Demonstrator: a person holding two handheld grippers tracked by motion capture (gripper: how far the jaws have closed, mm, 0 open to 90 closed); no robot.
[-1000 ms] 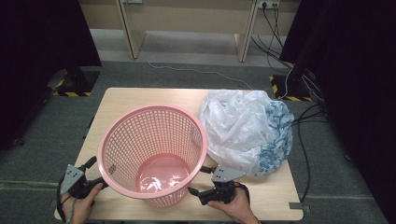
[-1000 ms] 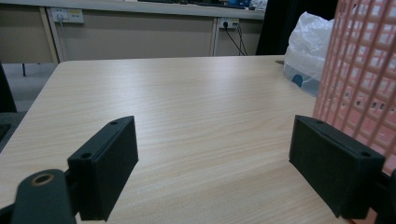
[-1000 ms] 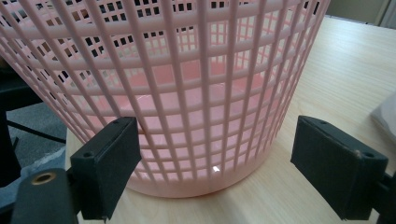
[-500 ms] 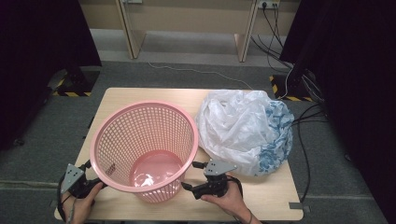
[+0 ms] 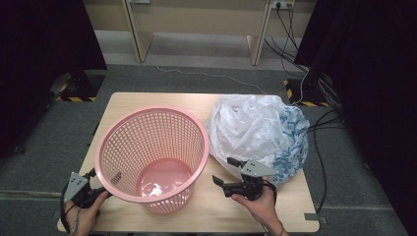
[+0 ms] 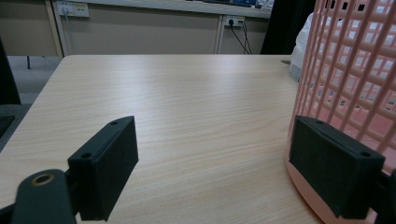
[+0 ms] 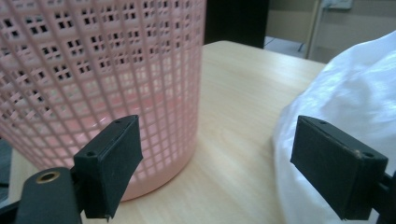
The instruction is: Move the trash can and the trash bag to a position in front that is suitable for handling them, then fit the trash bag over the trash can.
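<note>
One pink basket (image 5: 152, 155) stands upright on the table (image 5: 275, 206), mouth up, its mesh wall tapering to a narrower base. One white plastic bag (image 5: 255, 130), crumpled and partly printed in blue, lies just beside the basket on its right, touching or nearly touching the rim.

My left hand-held gripper (image 5: 91, 189) sits at the basket's near left side, jaws spread wide, nothing between them; in the left gripper view one jaw sits against the basket's (image 6: 345, 93) lower wall, whether touching I cannot tell, and the other over bare table (image 6: 187, 107).

My right hand-held gripper (image 5: 228, 172) is at the basket's near right, jaws also wide apart and holding nothing. The right gripper view puts the basket (image 7: 102, 79) ahead of one jaw, the bag (image 7: 345, 107) ahead of the other.

Count: one basket, one bag, two grippers.
</note>
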